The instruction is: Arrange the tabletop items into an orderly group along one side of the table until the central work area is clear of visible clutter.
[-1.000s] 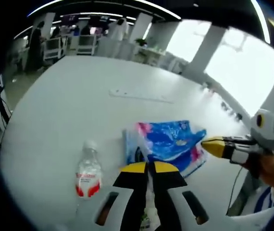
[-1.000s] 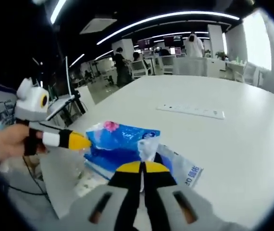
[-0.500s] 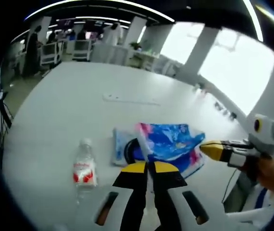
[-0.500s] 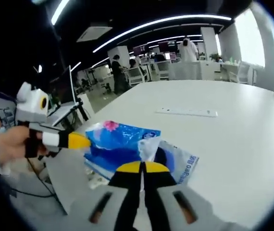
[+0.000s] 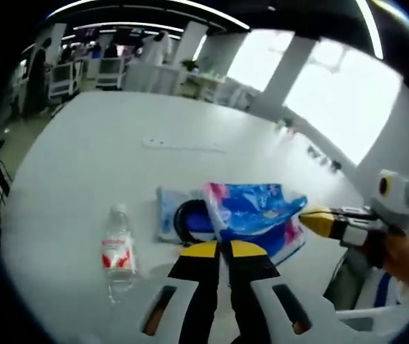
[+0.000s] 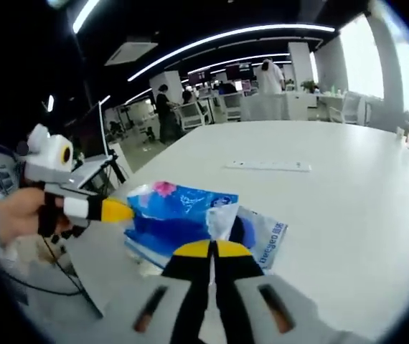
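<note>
A crinkled blue plastic bag with pink marks hangs a little above the white table, held between the two grippers. My left gripper is shut on the bag's near edge. My right gripper comes in from the right, its yellow tip pinching the bag's far corner. In the right gripper view, my right gripper is shut on a pale corner of the bag, and the left gripper grips it from the left. A clear water bottle with a red label lies to the left.
A light blue flat pack with a dark ring on it lies under the bag, seen too as the pack. A white power strip lies farther out on the table. Desks, chairs and people stand beyond the table's far end.
Both grippers stay shut on the bag. It has come up a little, and more of the light blue pack and its dark ring shows beneath it. The bottle has not moved.
</note>
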Motion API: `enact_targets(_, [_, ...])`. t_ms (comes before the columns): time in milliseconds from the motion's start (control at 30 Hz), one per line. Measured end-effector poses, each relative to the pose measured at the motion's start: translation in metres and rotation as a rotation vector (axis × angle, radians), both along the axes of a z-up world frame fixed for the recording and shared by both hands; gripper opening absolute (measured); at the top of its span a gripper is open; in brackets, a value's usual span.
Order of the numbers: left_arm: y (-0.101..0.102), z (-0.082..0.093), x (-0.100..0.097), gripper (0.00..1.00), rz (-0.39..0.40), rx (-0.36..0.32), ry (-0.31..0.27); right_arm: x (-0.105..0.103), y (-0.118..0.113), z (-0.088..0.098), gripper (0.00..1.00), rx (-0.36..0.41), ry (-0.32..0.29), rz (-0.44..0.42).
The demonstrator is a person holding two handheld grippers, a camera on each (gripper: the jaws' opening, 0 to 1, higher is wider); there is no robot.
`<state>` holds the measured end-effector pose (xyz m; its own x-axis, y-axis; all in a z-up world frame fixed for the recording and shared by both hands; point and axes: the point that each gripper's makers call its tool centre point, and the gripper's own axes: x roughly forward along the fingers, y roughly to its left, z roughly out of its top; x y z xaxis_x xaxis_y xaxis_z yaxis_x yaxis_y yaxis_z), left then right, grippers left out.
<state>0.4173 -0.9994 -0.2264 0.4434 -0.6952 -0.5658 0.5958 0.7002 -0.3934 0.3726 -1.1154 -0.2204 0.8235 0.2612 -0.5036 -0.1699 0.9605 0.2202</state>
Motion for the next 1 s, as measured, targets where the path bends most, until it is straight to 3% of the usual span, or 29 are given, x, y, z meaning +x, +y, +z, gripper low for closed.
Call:
enact_targets(267, [-0.016,-0.001,-0.009,0.0,-0.037,0.02,-0.014,-0.001,-0.019,-0.003,0.0,0.015,0.007,-0.022])
enact_targets(500, [-0.036,-0.01,-0.007,0.0,0.002,0.045,0.001,0.003,-0.039,-0.007,0.0,0.032,0.002,0.018])
enact_targets(800, [-0.096,-0.022,-0.019,0.0,0.039,0.051,0.026,-0.004,-0.099,-0.019,0.0,0.042,0.032,0.032])
enact_targets(1000, [-0.133,-0.023,-0.02,0.0,0.042,0.035,0.051,-0.007,-0.142,-0.022,0.0,0.074,0.033,-0.003])
